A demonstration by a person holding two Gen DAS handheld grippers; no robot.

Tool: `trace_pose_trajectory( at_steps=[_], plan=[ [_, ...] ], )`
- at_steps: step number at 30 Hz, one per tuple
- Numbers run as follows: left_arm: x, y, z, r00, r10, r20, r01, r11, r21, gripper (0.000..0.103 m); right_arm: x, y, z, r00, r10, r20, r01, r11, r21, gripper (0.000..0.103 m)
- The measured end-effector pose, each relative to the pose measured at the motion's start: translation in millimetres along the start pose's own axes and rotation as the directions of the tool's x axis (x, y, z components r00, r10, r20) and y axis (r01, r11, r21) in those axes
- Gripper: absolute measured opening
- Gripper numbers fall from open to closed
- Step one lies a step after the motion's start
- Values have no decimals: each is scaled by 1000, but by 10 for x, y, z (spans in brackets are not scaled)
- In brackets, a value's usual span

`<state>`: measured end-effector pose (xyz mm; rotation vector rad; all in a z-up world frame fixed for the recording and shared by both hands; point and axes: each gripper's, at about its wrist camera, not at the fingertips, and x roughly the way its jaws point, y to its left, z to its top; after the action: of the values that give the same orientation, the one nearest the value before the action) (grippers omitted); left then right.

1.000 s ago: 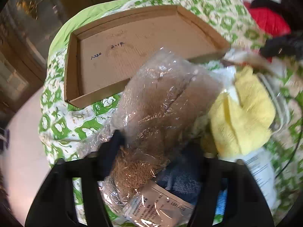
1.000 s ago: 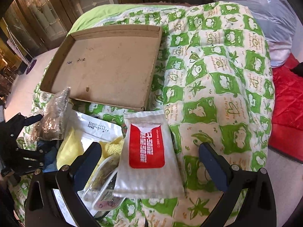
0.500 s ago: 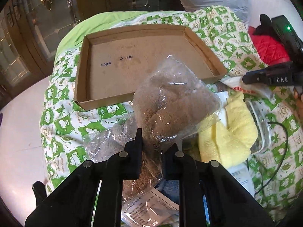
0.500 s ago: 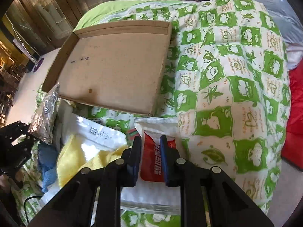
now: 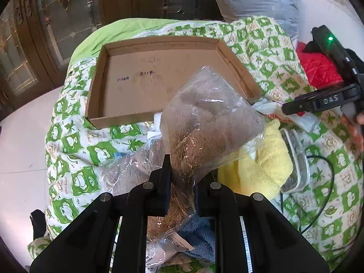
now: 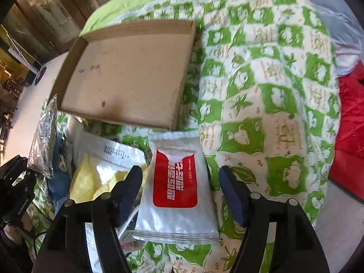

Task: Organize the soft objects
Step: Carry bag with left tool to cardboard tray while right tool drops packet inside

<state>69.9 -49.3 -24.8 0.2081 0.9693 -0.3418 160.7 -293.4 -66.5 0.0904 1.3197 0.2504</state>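
My left gripper [image 5: 182, 173] is shut on the neck of a clear plastic bag of brown fluffy stuff [image 5: 211, 118], held up off the bed in front of the shallow cardboard tray [image 5: 141, 52]. Under it lie a yellow towel [image 5: 266, 159] and a blue towel [image 5: 200, 234]. In the right wrist view, my right gripper [image 6: 179, 173] has its jaws opening. A white packet with a red label [image 6: 175, 182] lies flat between the fingers, and the pads stand clear of it. The tray [image 6: 127, 77] sits just beyond, with the held bag [image 6: 44, 138] at far left.
Everything rests on a green and white patterned quilt [image 6: 261, 86]. A white mailer bag [image 6: 113, 152] lies by the yellow towel [image 6: 91, 179]. A clear pouch [image 5: 295, 159] and a black cable [image 5: 327, 182] lie to the right, with red quilted cloth [image 6: 350, 132] and white floor [image 5: 20, 159] beyond.
The left jaws closed on the plastic bag and raised it a little. The right jaws went from wide to closed over the packet, then parted again.
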Motion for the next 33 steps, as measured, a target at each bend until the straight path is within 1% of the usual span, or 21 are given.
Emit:
trace_pose_trajectory(
  at_steps=[2,3,6,7,8,9,10,11,14,20,21,22,28,33],
  plan=[
    [17,1,-8,1000,-4,-6,4,1000,-3,15,104,18,23,1000,-2,-20,2,1000,-12,76],
    [22,2,-13,1000,-5,-7,5,1000,-4,15,157,24,42,1000,-3,-25,3,1000,-14,77],
    [40,0,-27,1000,-4,-12,4,1000,-4,15,195,7,90,1000,-4,-10,4,1000,2,78],
    [48,0,-32,1000,-3,-15,3,1000,-4,15,210,16,100,1000,-11,-9,11,1000,-2,76],
    [53,0,-36,1000,-3,-16,3,1000,-4,15,224,32,105,1000,-29,-10,29,999,-17,65],
    [54,0,-39,1000,-4,-16,4,1000,-5,15,236,44,105,999,-44,-10,43,999,-32,58],
    [50,-1,-40,1000,-4,-14,4,1000,-5,15,259,63,99,999,-46,-10,45,998,-37,57],
    [52,-2,-39,1000,-3,-12,3,1000,-6,15,274,89,90,999,-50,-6,50,998,-41,52],
    [40,10,-40,1000,-5,-6,5,1000,-16,15,180,63,15,999,-30,17,31,999,-25,44],
    [6,47,-26,1000,-4,-1,4,999,-34,15,-48,52,-98,998,15,65,-14,1000,-10,43],
    [0,42,-18,999,24,-22,-25,998,-54,15,-88,58,-110,997,24,72,-23,1000,-11,43],
    [-6,43,-5,999,33,-22,-34,998,-52,15,-138,77,-122,996,25,82,-24,1000,-18,43],
    [-58,82,67,998,63,-14,-64,996,-58,15,-385,199,-152,991,45,125,-39,998,-46,43],
    [-112,145,183,996,90,2,-89,994,-68,15,-356,257,-108,988,63,141,-55,997,-61,43]
  ],
)
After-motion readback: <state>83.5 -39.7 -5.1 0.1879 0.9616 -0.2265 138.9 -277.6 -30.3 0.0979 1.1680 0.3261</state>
